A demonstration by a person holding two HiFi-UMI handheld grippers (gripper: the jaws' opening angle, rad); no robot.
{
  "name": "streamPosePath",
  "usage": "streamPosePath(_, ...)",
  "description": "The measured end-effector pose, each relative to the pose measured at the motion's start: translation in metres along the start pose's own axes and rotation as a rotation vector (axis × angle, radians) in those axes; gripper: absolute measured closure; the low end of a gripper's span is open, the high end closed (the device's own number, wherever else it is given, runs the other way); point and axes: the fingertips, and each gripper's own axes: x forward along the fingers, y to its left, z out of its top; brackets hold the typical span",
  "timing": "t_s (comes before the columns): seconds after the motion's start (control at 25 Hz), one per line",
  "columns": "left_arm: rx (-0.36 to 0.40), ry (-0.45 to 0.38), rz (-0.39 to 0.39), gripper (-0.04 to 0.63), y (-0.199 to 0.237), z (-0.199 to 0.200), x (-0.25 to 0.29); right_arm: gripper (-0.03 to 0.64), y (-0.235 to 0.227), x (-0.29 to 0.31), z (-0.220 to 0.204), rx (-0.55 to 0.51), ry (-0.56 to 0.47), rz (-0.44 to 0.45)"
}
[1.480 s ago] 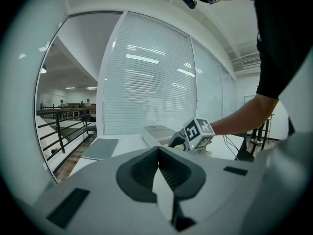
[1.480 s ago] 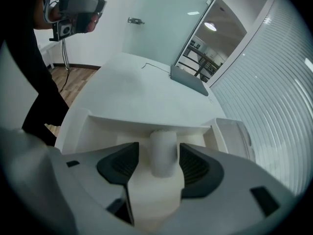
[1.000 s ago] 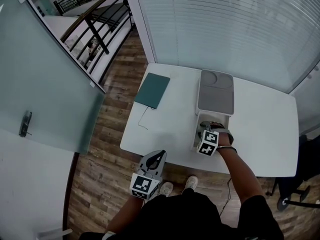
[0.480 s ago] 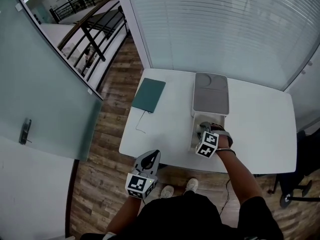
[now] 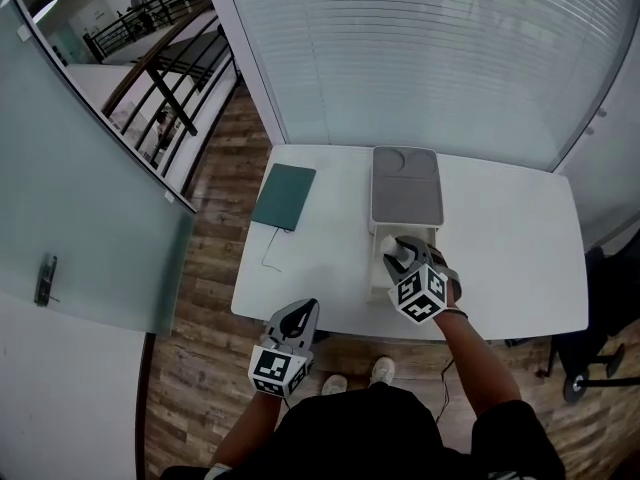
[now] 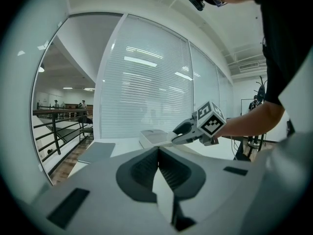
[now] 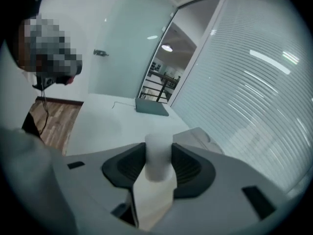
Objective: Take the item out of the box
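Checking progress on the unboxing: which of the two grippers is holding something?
The right gripper, over the box: its jaws clamp a white item. The left gripper is shut with nothing between its jaws.

White item (image 7: 157, 161) betw. right gripper (image 7: 158, 150) jaws: blurred, kind unreadable; lower end hidden behind gripper body. Box (image 5: 377, 268) interior largely covered by that gripper (head view). Chair (image 5: 598, 376) cut off, rt edge.

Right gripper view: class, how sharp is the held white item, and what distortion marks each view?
Right gripper view: the white item is blurred, and the blinds bow inside a dark round border. Left gripper view: same round border, and the window frame curves. Head view: sharpest, with the table crisp.
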Motion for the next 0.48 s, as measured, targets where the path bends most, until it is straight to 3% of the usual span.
streamPosePath(0.36,-0.022,-0.027,-0.023,0.584,-0.01,0.011,0.005,0.445,-0.028,-0.077,0.073,0.292,-0.419,-0.1)
streamPosePath(0.48,-0.02,-0.037,-0.032,0.584,-0.015,0.015,0.007,0.445,-0.031,-0.096,0.086,0.348,-0.486,-0.115)
